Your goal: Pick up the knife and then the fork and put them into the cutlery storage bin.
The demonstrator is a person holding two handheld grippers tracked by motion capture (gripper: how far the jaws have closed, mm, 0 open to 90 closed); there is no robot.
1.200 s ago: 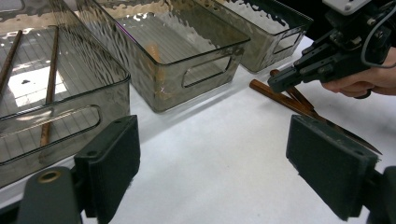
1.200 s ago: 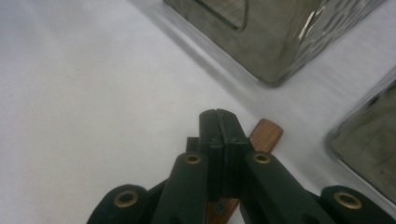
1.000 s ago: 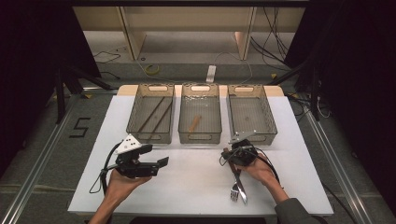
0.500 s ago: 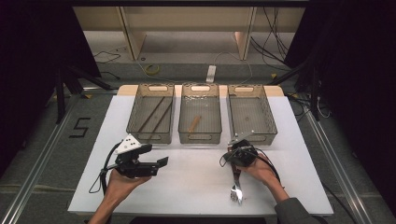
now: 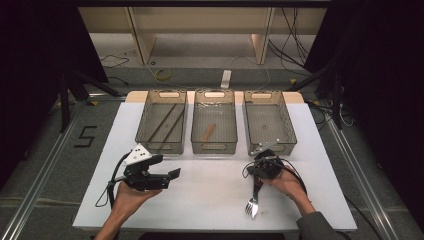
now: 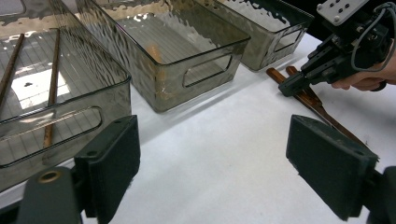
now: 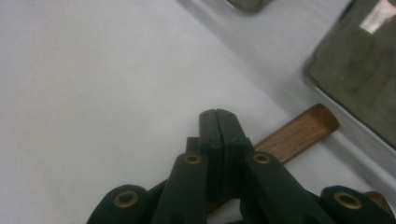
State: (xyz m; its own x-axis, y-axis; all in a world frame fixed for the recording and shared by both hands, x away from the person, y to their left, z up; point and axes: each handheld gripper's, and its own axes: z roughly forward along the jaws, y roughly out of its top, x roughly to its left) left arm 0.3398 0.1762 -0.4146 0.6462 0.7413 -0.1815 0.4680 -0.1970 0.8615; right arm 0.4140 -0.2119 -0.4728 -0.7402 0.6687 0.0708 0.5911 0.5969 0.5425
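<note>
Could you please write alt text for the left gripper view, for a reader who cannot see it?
The left gripper stands open over a white table, its two black jaws wide apart. Ahead stand three smoky clear bins; at right, the right gripper sits shut over wooden-handled cutlery.

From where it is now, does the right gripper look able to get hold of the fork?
Probably yes. The right gripper sits right over the fork handle on the open table, with nothing between them. Its jaws are shut, so they would have to open first.
</note>
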